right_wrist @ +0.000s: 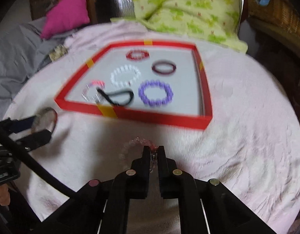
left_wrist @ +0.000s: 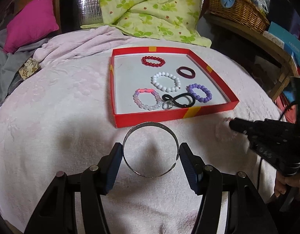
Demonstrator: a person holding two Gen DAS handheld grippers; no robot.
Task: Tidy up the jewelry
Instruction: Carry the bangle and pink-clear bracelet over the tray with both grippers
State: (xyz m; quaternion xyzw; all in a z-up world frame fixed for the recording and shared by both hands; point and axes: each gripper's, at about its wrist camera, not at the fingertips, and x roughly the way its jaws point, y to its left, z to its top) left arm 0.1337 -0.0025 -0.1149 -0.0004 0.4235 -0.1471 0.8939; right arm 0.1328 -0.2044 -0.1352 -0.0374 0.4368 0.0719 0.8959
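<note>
Writing can be read in one place only: "FASHION" on a blue box (left_wrist: 290,44) on the wooden shelf (left_wrist: 253,37) at the right. A red tray (left_wrist: 189,115) with yellow tape marks sits on the pink blanket (left_wrist: 62,97). In it lie seven pieces: four bead bracelets, red (left_wrist: 153,60), white (left_wrist: 166,81), purple (left_wrist: 199,92) and pink-white (left_wrist: 147,101); one dark maroon band (left_wrist: 186,72); one black loop (left_wrist: 179,101); one small metal ring (left_wrist: 167,105). Two pieces are outside the tray. The left gripper (left_wrist: 151,156) is clamped on a silver cuff (left_wrist: 150,134), its pads pressing the cuff's two sides, just in front of the tray. The right gripper (right_wrist: 154,154) is pinched nearly together on a clear pink bracelet (right_wrist: 130,145), blurred, over the blanket near the tray's front wall.
</note>
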